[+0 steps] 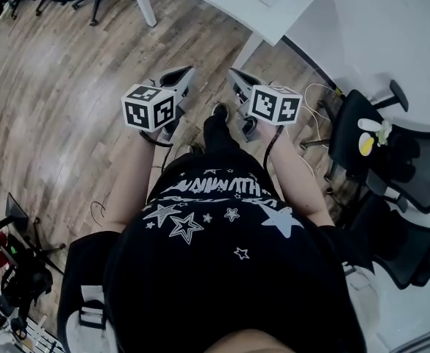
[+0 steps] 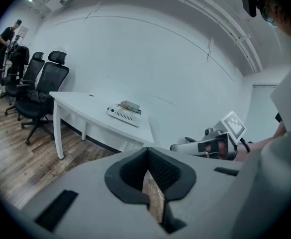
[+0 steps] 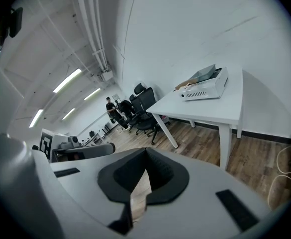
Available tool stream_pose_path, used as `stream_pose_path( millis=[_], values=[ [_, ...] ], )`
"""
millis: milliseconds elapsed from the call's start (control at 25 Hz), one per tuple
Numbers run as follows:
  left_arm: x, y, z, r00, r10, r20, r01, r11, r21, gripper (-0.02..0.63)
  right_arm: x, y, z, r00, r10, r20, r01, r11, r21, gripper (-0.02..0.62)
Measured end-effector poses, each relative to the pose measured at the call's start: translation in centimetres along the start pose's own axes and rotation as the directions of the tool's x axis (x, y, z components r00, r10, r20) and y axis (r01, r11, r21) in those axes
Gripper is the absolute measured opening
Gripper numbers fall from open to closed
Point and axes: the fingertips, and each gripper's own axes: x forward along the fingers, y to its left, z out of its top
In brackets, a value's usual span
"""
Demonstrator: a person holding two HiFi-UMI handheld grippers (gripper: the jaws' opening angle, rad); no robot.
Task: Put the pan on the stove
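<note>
Person standing in a black star-print shirt (image 1: 222, 219) on a wood floor (image 1: 60, 101), with a hand-held gripper in each hand, held out in front.

Left hand-held gripper (image 1: 185, 73): jaws fully together, nothing between them.

Right hand-held gripper (image 1: 234, 76): jaws likewise together, empty.

The two sit side by side and apart, tips pointing toward a white desk (image 1: 288, 13).

On the desk is a white vented box (image 2: 124, 113) with a flat item on top that I cannot identify.

Black chairs (image 2: 41, 88) stand past the desk's left end, and a second person (image 2: 6, 36) stands far back.

Pan and stove: cannot tell their position from any view.
</note>
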Motion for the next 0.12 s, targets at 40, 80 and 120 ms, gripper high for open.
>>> stream_pose_path(
  millis=[40,80,120],
  values=[
    [-0.1,0.04,-0.38,1.0,0.006,-0.003,-0.006,1.0,0.001,0.008,-0.18,-0.04,-0.33,1.0,-0.004,-0.003,0.004,1.0,0.0,0.007],
    [-0.21,0.05,-0.77,1.0,0.012,-0.007,-0.012,1.0,0.002,0.008,-0.36,-0.08,-0.68,1.0,-0.008,-0.006,0.008,1.0,0.0,0.008],
    [-0.31,0.06,-1.16,1.0,0.017,-0.012,-0.017,1.0,0.004,0.008,-0.54,-0.13,-1.03,1.0,-0.013,-0.01,0.013,1.0,-0.001,0.008]
  ],
)
